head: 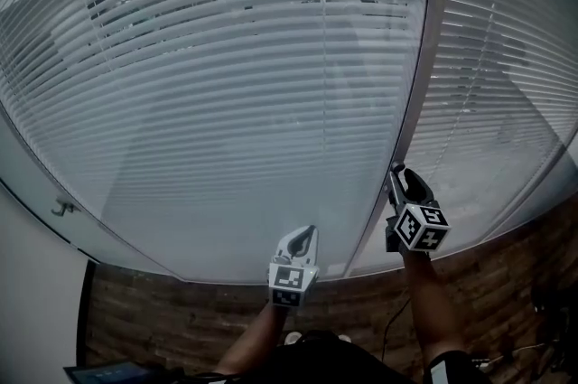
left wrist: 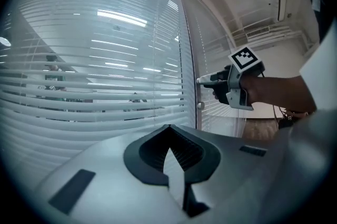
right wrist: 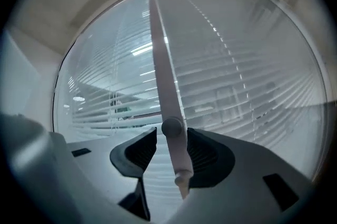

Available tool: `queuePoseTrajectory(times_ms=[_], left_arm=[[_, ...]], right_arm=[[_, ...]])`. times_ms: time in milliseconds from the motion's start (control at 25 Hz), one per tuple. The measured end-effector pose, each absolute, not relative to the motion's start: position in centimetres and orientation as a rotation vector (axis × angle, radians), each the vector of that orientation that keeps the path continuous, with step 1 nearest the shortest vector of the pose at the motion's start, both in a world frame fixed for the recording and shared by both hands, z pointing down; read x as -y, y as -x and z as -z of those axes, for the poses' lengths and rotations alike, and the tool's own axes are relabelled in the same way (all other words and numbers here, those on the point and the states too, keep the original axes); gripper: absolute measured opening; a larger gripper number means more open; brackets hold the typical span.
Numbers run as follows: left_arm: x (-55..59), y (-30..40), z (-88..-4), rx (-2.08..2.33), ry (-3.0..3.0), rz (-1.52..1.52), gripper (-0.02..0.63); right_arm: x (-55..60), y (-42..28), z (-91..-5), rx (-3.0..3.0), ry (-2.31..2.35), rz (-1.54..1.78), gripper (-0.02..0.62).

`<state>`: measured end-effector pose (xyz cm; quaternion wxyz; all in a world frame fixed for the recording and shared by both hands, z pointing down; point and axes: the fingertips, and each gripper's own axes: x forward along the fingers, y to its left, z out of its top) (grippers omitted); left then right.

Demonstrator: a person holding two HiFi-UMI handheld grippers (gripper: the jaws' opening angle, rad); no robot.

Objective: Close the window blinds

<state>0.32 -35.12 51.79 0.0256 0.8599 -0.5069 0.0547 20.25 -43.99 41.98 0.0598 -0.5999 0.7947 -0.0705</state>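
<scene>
**White horizontal-slat window blinds** [head: 226,102] [left wrist: 89,91] [right wrist: 242,86]: lowered over the whole glazing and filling the far side of the scene. There is a wide left panel and a narrower right panel [head: 492,75], parted by a grey upright window frame [head: 432,39]. The slats lie with narrow gaps, and dim shapes and strip lights show through them.

**Slim white plastic tilt wand** [right wrist: 167,80]: hangs upright at the frame between the two panels. Its lower end, with a round collar and a small tip, stands between the fingers of the right gripper.

**Right gripper** [head: 395,170] [left wrist: 202,80] [right wrist: 172,139]: held level at the wand, to the right of the left gripper and farther in toward the blinds. Its dark ribbed fingers [right wrist: 138,152] are released and spread wide. The wand is in the gap, close to the right finger, with clear space on its left. A black-and-white marker cube [head: 420,227] sits on top.

**Left gripper** [head: 307,233] [left wrist: 169,133]: low and near, before the bottom of the left panel and short of the slats. Its fingers [left wrist: 152,152] are clenched tip to tip, with nothing between them.

**Surroundings**: bare forearms [head: 433,301] at the near edge; a brown wood-patterned floor [head: 181,319] below the glazing; a white wall [head: 36,292] at the near left, with a small metal handle [head: 61,208] above it.
</scene>
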Motion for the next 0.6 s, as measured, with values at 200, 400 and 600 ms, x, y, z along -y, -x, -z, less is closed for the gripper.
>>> queuePoseTrajectory(times_ms=[200,400,600], left_arm=[[35.01,-0.37,-51.67,1.551,-2.660,-0.180,-0.005],[35.01,-0.22,-51.73,1.566,-2.669,-0.189,-0.005],[35.12,0.43,-52.18,1.571,-2.672,-0.201,-0.005]], right_arm=[[44.45,-20.03,-41.36,-2.284,1.731,0.377,0.163],[44.94,-20.59,-41.58,-2.205,1.783,0.351,0.129],[44.83,-20.56,-41.48,-2.287,1.897,0.188,0.127]])
